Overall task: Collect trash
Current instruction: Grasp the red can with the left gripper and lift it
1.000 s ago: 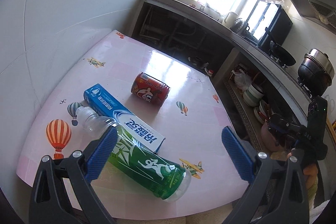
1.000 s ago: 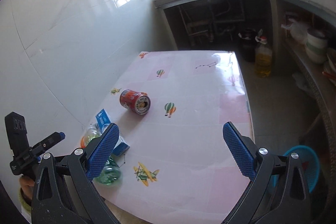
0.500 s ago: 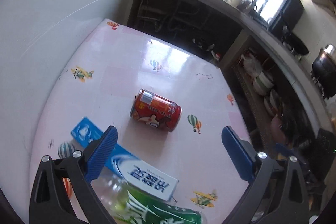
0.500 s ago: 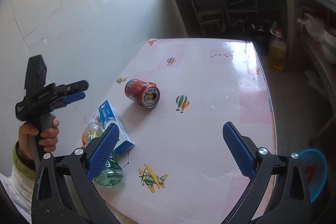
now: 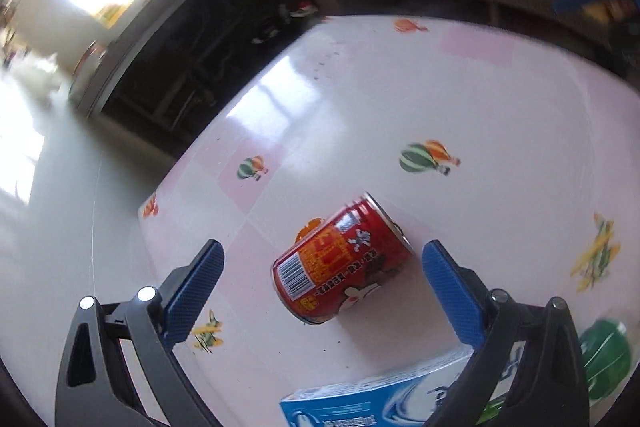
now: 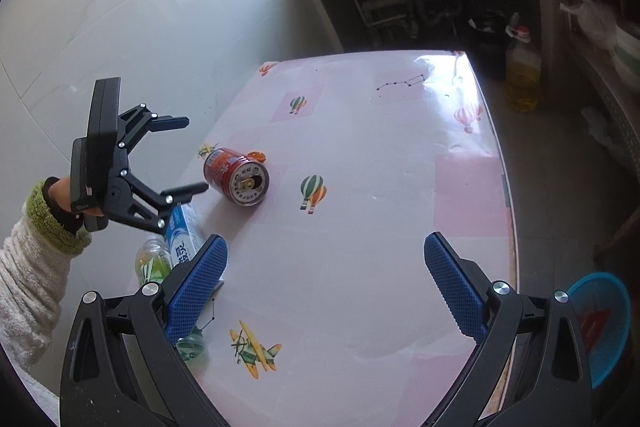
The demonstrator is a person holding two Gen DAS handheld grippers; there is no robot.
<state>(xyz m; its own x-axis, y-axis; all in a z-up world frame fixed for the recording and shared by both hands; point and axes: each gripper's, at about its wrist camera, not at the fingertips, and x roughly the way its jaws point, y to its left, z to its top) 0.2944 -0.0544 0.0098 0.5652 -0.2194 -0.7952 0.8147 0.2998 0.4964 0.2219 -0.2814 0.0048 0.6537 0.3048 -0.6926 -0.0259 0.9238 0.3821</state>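
Two wrist views. Left wrist view: left gripper (image 5: 322,269) spread wide, empty, hovering over red can (image 5: 343,263); can lies on its side between blue pads, touching neither, long axis slanting toward far right; blue toothpaste box (image 5: 384,399) just below, green bottle (image 5: 604,363) lower right; bare pink table (image 5: 360,99) beyond

Right wrist view: right gripper (image 6: 326,283) also spread, empty, well apart from can; left one clearly nearer; blue basket (image 6: 600,327) on floor past right table edge

We see daylight flooding from blown-out far windows, glaring off the glossy table (image 6: 400,227); the left wrist view smears with motion blur at its far edges, fisheye bending both.
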